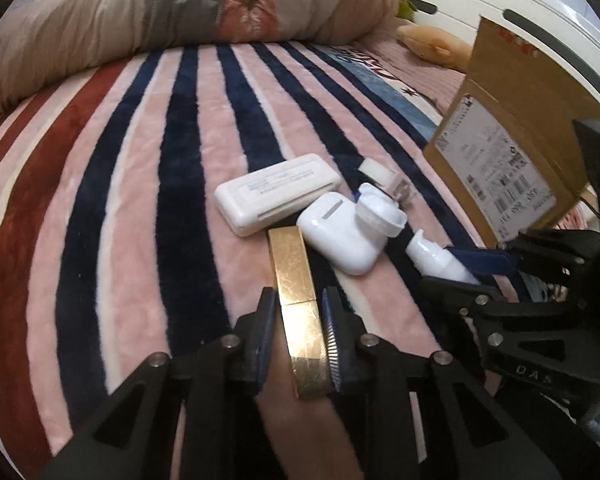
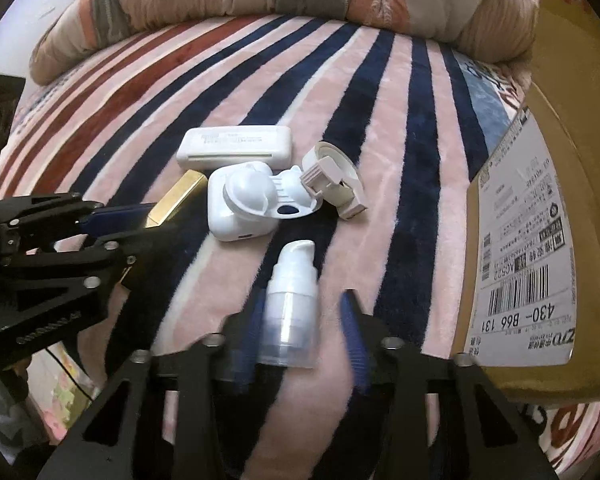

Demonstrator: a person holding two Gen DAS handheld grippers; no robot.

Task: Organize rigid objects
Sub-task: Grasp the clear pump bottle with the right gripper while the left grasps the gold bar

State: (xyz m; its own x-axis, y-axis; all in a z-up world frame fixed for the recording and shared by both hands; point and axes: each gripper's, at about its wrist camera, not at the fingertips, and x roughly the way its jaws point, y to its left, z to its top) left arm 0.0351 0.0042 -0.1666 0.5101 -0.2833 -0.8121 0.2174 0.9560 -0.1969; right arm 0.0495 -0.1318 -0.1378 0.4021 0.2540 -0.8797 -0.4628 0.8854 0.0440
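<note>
The right gripper (image 2: 300, 320) had its blue-padded jaws around a clear-bodied white pump bottle (image 2: 290, 304), nozzle pointing away. Just ahead lay a white earbud case (image 2: 230, 220) with a white plastic cap piece (image 2: 256, 194) on it, a white flat case (image 2: 236, 146) beyond. Left of the gripper, the left gripper (image 2: 116, 220) gripped a gold bar-shaped box (image 2: 178, 198). A labelled cardboard box (image 2: 556, 216) stood right, on the striped blanket (image 2: 380, 128).

We see soft, even indoor light, brightest at the upper rim of both views. Fisheye bending curves the striped blanket (image 1: 140, 184) and darkens the corners. The pump bottle (image 2: 290, 308) looks smeared with blur; shadows beneath things are faint.
</note>
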